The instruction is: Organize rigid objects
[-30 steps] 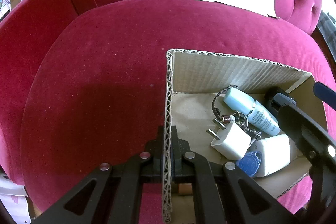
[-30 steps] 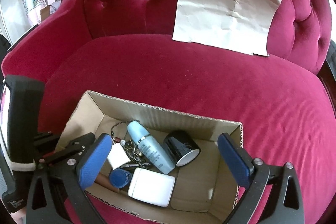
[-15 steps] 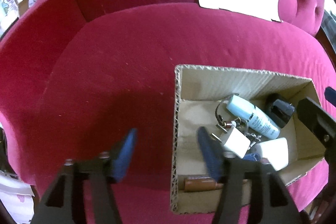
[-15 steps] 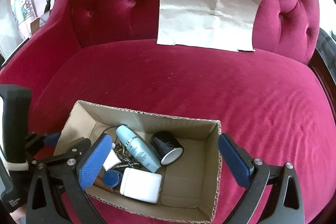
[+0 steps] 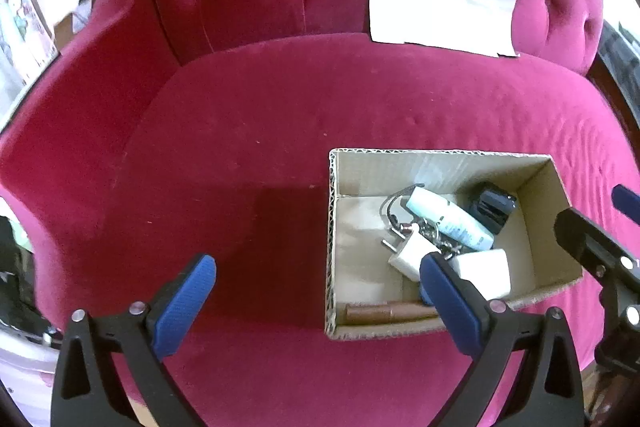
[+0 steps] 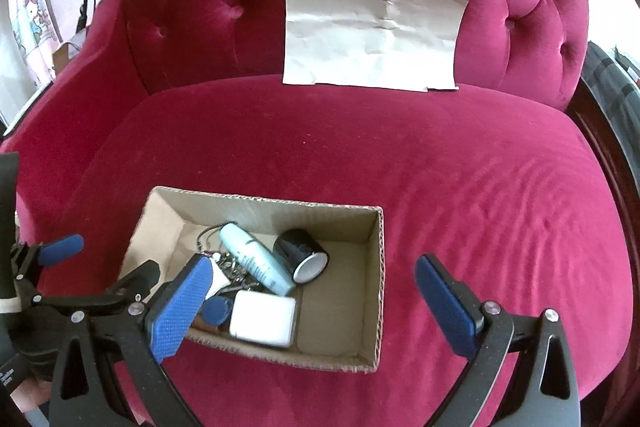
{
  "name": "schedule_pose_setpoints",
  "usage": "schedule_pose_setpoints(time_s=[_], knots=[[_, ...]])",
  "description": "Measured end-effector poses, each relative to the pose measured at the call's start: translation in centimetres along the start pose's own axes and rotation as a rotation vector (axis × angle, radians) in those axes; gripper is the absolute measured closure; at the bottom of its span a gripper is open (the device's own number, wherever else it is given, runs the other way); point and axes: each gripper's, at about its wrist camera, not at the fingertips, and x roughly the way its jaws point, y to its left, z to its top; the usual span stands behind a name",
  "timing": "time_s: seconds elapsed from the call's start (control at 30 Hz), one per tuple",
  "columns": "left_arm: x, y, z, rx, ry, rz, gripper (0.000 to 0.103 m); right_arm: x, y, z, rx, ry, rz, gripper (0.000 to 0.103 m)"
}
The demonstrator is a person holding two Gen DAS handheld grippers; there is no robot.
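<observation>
Cardboard box (image 6: 360, 355) of rigid items sits on the sofa seat (image 6: 440, 167), near its front edge. Both grippers, left gripper (image 5: 316, 287) and right gripper (image 6: 308, 291), hover with fingers apart, holding nothing. Nudging its wall could tip it off the soft cushion.

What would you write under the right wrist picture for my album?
Open right gripper above a cardboard box of small things on a red velvet sofa.
</observation>
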Motion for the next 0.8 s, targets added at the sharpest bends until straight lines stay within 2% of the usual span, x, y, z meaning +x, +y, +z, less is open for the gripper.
schedule_pose_setpoints(time_s=[0.13, 0.37, 0.8], knots=[[-2.0, -0.4, -0.4, 0.027, -0.012, 0.014, 0.000, -1.6, -0.2, -0.5, 0.008, 0.002, 0.007, 0.000], [-5.2, -0.4, -1.2, 0.003, -0.042, 0.018, 0.000, -4.8, -0.4, -0.9, 0.018, -0.018, 0.009, 0.000], [-8.7, -1.8, -3.9, -0.004, -0.067, -0.026, 0.000, -8.6, -0.2, -2.6, 0.033, 0.000, 0.030, 0.000]])
